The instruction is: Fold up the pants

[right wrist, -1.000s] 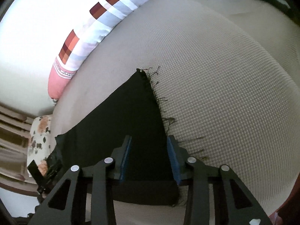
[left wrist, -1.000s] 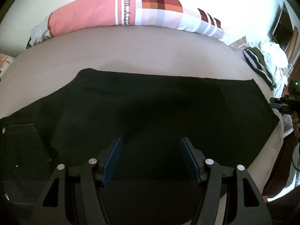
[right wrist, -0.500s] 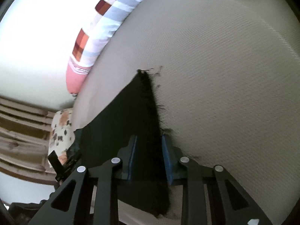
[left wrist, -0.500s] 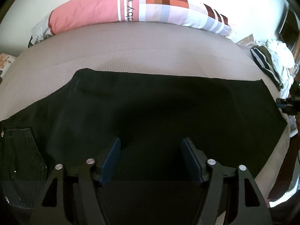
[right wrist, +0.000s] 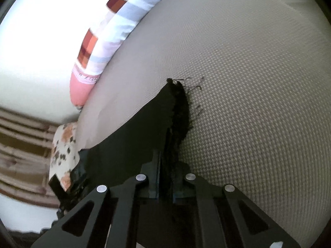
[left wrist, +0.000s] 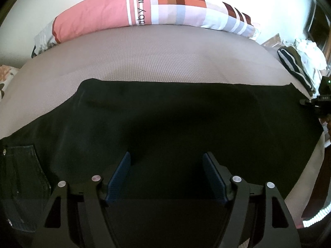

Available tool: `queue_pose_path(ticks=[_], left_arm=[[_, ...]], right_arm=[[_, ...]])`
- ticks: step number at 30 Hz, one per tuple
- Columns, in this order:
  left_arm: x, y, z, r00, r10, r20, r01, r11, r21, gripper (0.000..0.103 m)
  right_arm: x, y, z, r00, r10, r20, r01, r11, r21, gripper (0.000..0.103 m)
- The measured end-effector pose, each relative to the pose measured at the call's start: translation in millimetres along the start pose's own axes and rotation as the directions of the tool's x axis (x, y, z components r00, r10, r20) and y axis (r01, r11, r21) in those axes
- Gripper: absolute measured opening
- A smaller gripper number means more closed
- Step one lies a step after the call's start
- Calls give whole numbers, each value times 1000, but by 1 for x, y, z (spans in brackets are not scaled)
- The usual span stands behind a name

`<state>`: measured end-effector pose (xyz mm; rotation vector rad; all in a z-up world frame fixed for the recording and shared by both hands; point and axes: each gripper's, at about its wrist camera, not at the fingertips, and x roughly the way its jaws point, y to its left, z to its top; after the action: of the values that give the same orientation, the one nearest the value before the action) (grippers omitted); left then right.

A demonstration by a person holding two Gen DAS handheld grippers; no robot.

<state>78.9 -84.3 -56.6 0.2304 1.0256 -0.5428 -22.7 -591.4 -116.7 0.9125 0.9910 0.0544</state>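
Note:
Black pants [left wrist: 165,119] lie spread flat across a beige bed [left wrist: 144,60], with a back pocket [left wrist: 22,175] at the lower left. My left gripper [left wrist: 166,161] is open and hovers over the near edge of the pants, holding nothing. In the right wrist view my right gripper [right wrist: 165,165] is shut on the frayed hem [right wrist: 180,111] of the pants [right wrist: 132,140] and lifts that edge slightly off the bed [right wrist: 248,82]. The right gripper also shows at the far right edge of the left wrist view [left wrist: 316,103].
A long pink, white and plaid pillow [left wrist: 144,10] lies along the far side of the bed, also seen in the right wrist view [right wrist: 107,41]. A pile of striped and white clothes [left wrist: 300,66] sits at the right. A floral cushion [right wrist: 64,144] lies beside the bed.
My right gripper has closed on the frayed hem and the hem edge has bunched and lifted. My left gripper has stayed open over the pants, shifting slightly.

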Motion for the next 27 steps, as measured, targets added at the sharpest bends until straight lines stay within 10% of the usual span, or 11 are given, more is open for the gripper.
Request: queue_pose_path(ticks=[13,27], left_arm=[[1,-7,6,995,77,-55,-76,997,19,79],[-29,34,-20,990,135,-42,-136,990,-23,79]], right_arm=[[-11,84,-17,982,-175,77,180,982,-64,7],[38,204,-46,993,-119,-15,115,976,-185,7]])
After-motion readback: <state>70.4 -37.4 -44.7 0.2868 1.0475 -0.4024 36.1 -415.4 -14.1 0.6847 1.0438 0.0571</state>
